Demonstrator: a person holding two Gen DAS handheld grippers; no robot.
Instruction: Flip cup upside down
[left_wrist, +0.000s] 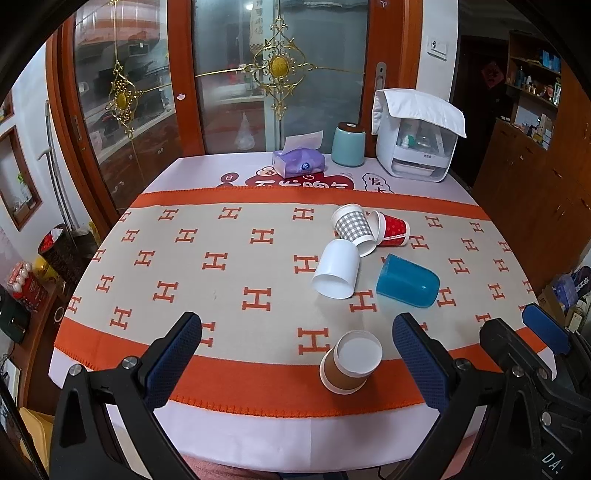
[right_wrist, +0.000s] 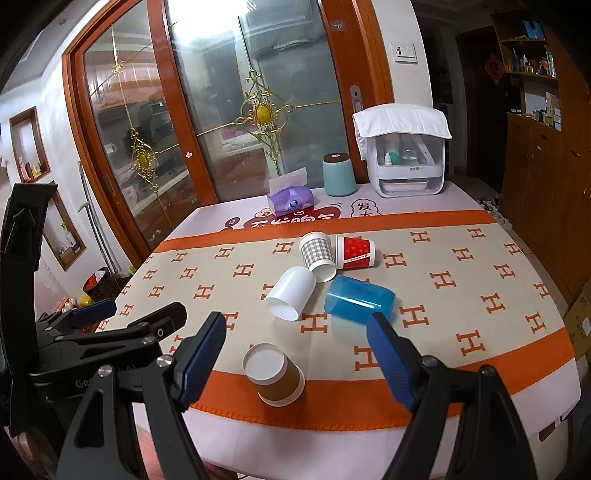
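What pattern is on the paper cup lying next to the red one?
The paper cup has a grey-and-white check, clearest in the right wrist view.

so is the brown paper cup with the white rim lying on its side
No, the brown paper cup with the white rim stands on the orange border of the tablecloth, unlike the blue plastic cup, which lies sideways.

This was a home dining room: a cloth-covered table (left_wrist: 258, 177) carried a tissue pack (left_wrist: 298, 162) and a covered countertop appliance (left_wrist: 415, 147) along its far edge, before ornate glass sliding doors (left_wrist: 236, 74) and wooden cabinets (right_wrist: 546, 166).
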